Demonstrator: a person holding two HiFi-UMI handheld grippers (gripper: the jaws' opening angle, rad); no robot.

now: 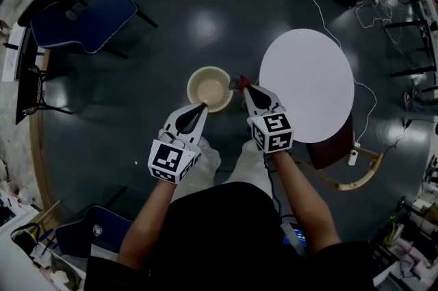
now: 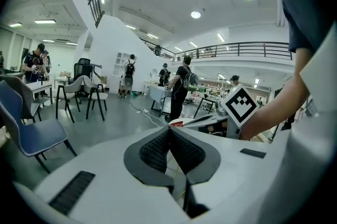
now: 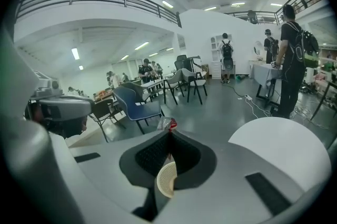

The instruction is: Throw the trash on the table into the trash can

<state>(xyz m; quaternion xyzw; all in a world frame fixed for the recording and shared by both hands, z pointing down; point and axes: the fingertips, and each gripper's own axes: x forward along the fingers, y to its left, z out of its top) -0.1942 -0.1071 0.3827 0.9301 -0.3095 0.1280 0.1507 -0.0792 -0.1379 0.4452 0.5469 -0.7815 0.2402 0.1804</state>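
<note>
L gripper [image 1: 200, 107]: jaws shut, tips on the near rim of the bowl [image 1: 209, 87], which sticks out ahead of it, open side up; looks pinched there, tho the grip itself is hidden in its own view. R gripper [image 3: 168, 132]: jaws shut w/ the wrapper [image 3: 167, 124] caught at the very tips, most of it poking out beyond. Table [image 1: 308, 87] is just right of R gripper, top bare. No can in any view. Risks: bowl hangs by one thin edge, so a jolt or tilt could swing it loose; wrapper grip is shallow & could slip; cable [image 1: 321, 5] on the floor ahead-right could snag a foot.
</note>
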